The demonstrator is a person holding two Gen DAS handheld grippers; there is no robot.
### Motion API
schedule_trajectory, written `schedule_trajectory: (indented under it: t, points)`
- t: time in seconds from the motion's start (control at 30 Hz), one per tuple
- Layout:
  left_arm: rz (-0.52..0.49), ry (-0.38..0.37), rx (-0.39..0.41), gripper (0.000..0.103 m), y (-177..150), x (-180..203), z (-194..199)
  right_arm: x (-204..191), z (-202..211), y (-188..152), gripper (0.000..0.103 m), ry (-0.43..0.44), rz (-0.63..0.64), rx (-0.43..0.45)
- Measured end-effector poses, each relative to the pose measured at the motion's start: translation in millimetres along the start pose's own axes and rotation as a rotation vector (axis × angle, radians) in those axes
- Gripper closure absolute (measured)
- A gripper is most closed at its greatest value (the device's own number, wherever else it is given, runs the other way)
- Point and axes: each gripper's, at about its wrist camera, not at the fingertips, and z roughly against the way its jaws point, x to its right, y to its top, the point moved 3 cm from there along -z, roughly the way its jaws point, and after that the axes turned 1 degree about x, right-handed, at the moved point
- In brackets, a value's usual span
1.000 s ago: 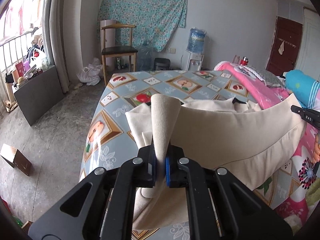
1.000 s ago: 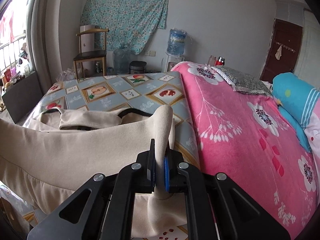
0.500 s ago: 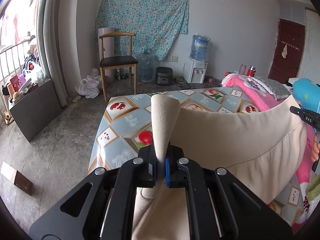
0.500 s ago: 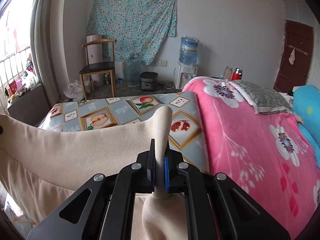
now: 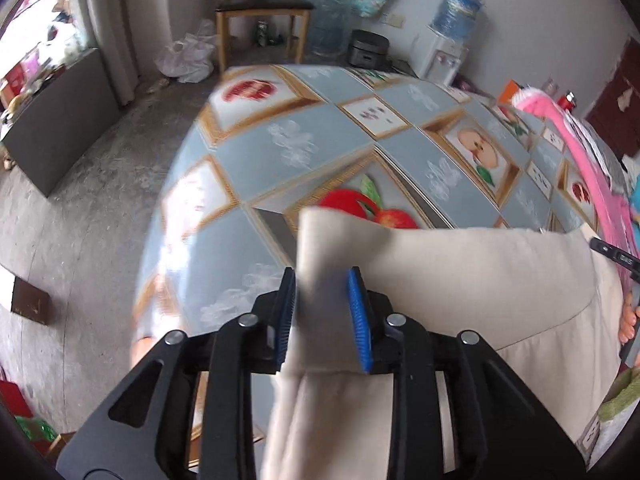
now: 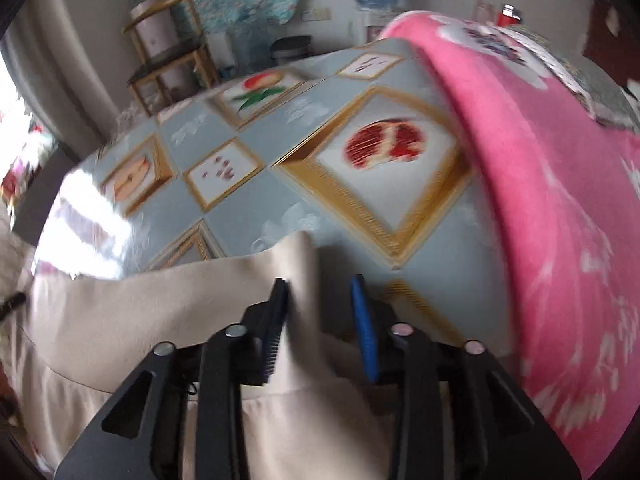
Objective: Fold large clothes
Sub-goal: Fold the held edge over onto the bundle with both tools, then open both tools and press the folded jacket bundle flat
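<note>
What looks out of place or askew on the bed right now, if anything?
Nothing looks spilled or damaged. The beige garment hangs between the two tools over the fruit-print sheet. The left tool and right tool have just been opening, and the cloth corners stand loose between their jaws. The pink blanket lies pushed aside.

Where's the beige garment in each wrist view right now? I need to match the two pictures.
Left wrist view: the beige garment fills the lower right, a corner standing between the open left hand-held gripper.
Right wrist view: it spreads across the lower left, a corner inside the open right hand-held gripper.
Shared landmark: the fruit-print tablecloth.
</note>
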Motion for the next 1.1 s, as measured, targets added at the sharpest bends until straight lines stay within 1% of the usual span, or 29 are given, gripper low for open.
schedule_trajectory:
  t: [0.03, 0.1, 0.13, 0.2, 0.23, 0.27, 0.3, 0.33, 0.37, 0.4, 0.43, 0.47, 0.5, 0.53, 0.57, 0.6, 0.63, 0.67, 0.7, 0.77, 0.8, 0.83, 0.87, 0.9, 0.93, 0.97, 1.0, 1.03, 1.1]
  points:
    - [0.011, 0.013, 0.02, 0.077, 0, -8, 8, 9, 10, 1, 0.066, -0.011, -0.018, 0.013]
    - [0.043, 0.026, 0.072, 0.077, -3, -23, 37, 24, 36, -1, 0.066, -0.072, -0.044, 0.038]
    - [0.041, 0.017, 0.093, 0.077, -9, -25, 51, 28, 54, -6, 0.066, -0.081, -0.042, 0.058]
    - [0.021, -0.018, 0.125, 0.077, -17, -27, 72, 26, 84, -22, 0.059, -0.027, -0.026, 0.089]
    - [-0.007, -0.059, 0.127, 0.077, -29, -19, 84, 19, 97, -36, 0.049, 0.014, 0.0, 0.094]
    - [-0.028, -0.094, 0.12, 0.077, -39, -12, 93, 8, 107, -53, 0.047, 0.052, 0.046, 0.094]
    - [-0.052, -0.141, 0.105, 0.076, -54, -3, 99, -1, 114, -67, 0.047, 0.069, 0.088, 0.091]
    - [-0.065, -0.174, 0.086, 0.073, -64, 4, 100, -14, 119, -90, 0.047, 0.076, 0.15, 0.084]
    - [-0.073, -0.202, 0.059, 0.073, -79, 10, 99, -20, 121, -105, 0.047, 0.083, 0.183, 0.075]
    - [-0.068, -0.214, 0.031, 0.073, -93, 14, 95, -25, 122, -121, 0.047, 0.095, 0.21, 0.065]
    - [-0.06, -0.215, 0.001, 0.073, -105, 17, 87, -27, 118, -138, 0.047, 0.108, 0.229, 0.046]
    - [-0.056, -0.201, -0.033, 0.072, -117, 17, 77, -24, 112, -150, 0.047, 0.102, 0.233, 0.02]
    - [-0.052, -0.165, -0.066, 0.073, -128, 15, 65, -17, 99, -162, 0.047, 0.078, 0.235, 0.001]
    - [-0.046, -0.155, -0.066, 0.073, -135, 12, 59, -14, 93, -166, 0.047, 0.092, 0.229, 0.006]
    - [-0.044, -0.16, -0.034, 0.073, -136, 11, 63, -9, 92, -167, 0.047, 0.118, 0.202, 0.016]
    - [-0.048, -0.138, -0.039, 0.073, -135, 9, 65, -5, 93, -162, 0.047, 0.126, 0.167, 0.002]
    - [-0.049, -0.112, -0.039, 0.074, -133, 8, 68, -5, 99, -159, 0.047, 0.106, 0.153, 0.0]
    - [-0.052, -0.097, -0.022, 0.075, -131, 7, 76, -7, 105, -156, 0.047, 0.072, 0.151, 0.016]
    - [-0.059, -0.1, 0.0, 0.075, -130, 7, 85, -11, 113, -154, 0.047, 0.052, 0.162, 0.037]
    - [-0.074, -0.113, 0.029, 0.074, -129, 12, 101, -19, 129, -156, 0.047, 0.071, 0.162, 0.082]
    - [-0.085, -0.129, 0.041, 0.073, -130, 18, 108, -21, 130, -157, 0.047, 0.08, 0.154, 0.09]
    - [-0.101, -0.152, 0.048, 0.071, -132, 26, 110, -22, 127, -163, 0.047, 0.059, 0.146, 0.089]
    - [-0.119, -0.164, 0.048, 0.071, -135, 36, 107, -20, 118, -171, 0.047, 0.014, 0.134, 0.072]
    - [-0.14, -0.158, 0.04, 0.07, -139, 48, 100, -17, 106, -179, 0.047, -0.007, 0.117, 0.05]
    - [-0.157, -0.14, 0.02, 0.07, -146, 53, 94, -14, 101, -186, 0.046, 0.001, 0.101, 0.085]
    - [-0.169, -0.113, -0.018, 0.07, -153, 58, 82, -13, 102, -189, 0.046, 0.005, 0.093, 0.108]
    - [-0.16, -0.099, -0.042, 0.069, -156, 58, 75, -14, 104, -187, 0.046, -0.008, 0.093, 0.096]
    - [-0.151, -0.096, -0.028, 0.07, -156, 59, 78, -17, 110, -184, 0.046, -0.033, 0.091, 0.081]
    - [-0.17, -0.101, 0.012, 0.07, -150, 64, 90, -26, 126, -181, 0.046, -0.052, 0.101, 0.1]
